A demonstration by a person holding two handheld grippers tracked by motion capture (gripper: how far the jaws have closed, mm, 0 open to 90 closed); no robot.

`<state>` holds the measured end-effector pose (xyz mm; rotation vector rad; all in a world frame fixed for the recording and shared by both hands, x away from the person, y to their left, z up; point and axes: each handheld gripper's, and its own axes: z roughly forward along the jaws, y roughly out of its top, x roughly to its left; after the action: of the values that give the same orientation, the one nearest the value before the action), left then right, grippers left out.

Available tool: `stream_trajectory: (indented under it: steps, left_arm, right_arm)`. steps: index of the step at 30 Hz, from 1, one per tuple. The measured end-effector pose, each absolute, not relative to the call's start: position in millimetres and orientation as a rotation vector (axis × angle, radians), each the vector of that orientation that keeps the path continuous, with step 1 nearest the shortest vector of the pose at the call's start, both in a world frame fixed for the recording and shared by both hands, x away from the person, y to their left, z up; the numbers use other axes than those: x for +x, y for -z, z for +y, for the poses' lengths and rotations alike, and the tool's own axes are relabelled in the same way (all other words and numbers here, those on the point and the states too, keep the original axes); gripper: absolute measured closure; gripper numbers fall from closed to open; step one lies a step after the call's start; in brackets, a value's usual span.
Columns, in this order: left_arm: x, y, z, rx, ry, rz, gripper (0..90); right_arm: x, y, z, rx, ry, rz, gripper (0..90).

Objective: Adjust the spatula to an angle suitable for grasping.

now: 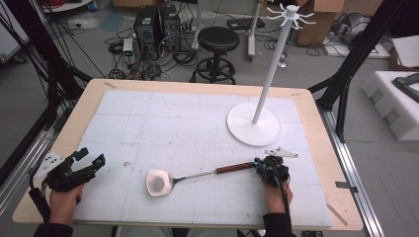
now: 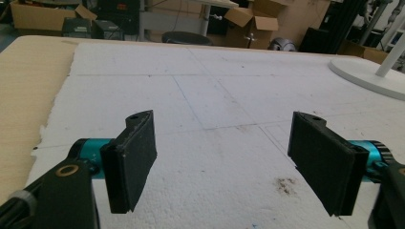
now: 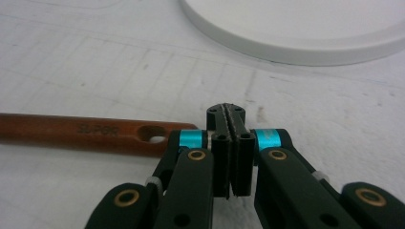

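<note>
A metal spatula lies on the white foam mat [image 1: 197, 113], its pale head [image 1: 159, 182] to the left and its brown wooden handle [image 1: 234, 168] pointing right. My right gripper [image 1: 259, 163] sits at the handle's end. In the right gripper view its jaws [image 3: 231, 114] are pressed together with nothing between them, and the handle [image 3: 86, 131] with its hanging hole lies just to their left. My left gripper [image 1: 92, 157] rests at the mat's left edge, open, with bare foam between its pads [image 2: 222, 162].
A white hook stand rises at the right back of the mat, with a round base [image 1: 247, 133] and a tall pole [image 1: 272, 69]. The base rim [image 3: 296, 43] lies just beyond my right gripper. A wooden table edge [image 1: 74, 113] frames the mat. A stool [image 1: 217, 42] stands behind the table.
</note>
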<state>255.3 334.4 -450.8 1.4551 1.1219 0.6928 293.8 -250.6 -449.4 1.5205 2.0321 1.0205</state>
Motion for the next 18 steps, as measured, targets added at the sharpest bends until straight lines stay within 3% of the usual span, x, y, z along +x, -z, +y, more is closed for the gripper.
stream_trajectory:
  steps: [18]
  left_arm:
    - [255,451,335,1.458,-0.689,1.123,25.1]
  right_arm:
    - [297,448,-203,1.360,-1.053,2.188,89.1]
